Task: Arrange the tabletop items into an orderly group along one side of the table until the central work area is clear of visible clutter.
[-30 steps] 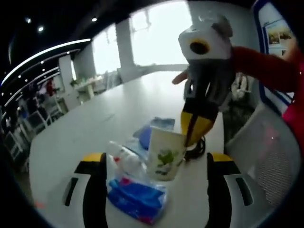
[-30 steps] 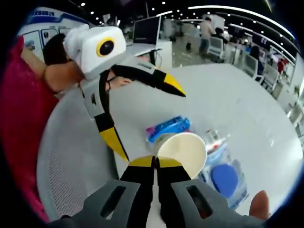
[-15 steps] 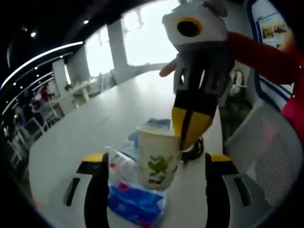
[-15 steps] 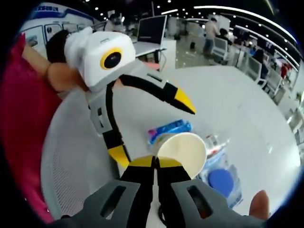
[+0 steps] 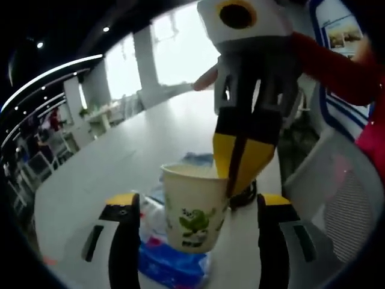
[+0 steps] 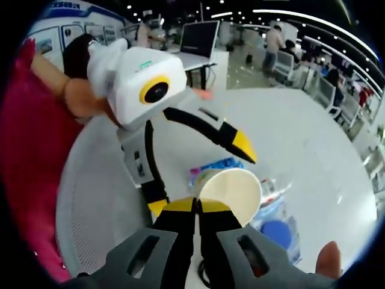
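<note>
A white paper cup [image 5: 192, 211] with a green print hangs above the table, and my right gripper [image 5: 236, 171] comes down from above, shut on its rim. In the right gripper view the yellow-tipped jaws [image 6: 197, 208] pinch the cup's [image 6: 231, 192] near rim. My left gripper [image 5: 198, 205] is open, its jaws standing either side of the cup without touching it. That left gripper [image 6: 201, 177] also reaches in from the upper left with jaws spread. A blue tissue packet [image 5: 171, 268] lies on the table under the cup.
A clear bag with a blue round thing [image 6: 277, 232] lies beside the blue packet [image 6: 213, 165] on the white table [image 5: 114, 162]. A white mesh chair [image 6: 90, 198] stands at the table's edge. A person's red sleeve [image 5: 337, 72] runs behind the right gripper.
The cup has risen and now sits upright and larger between my left jaws. The left gripper has drawn closer to the cup. The right gripper's grip on the rim is unchanged.
</note>
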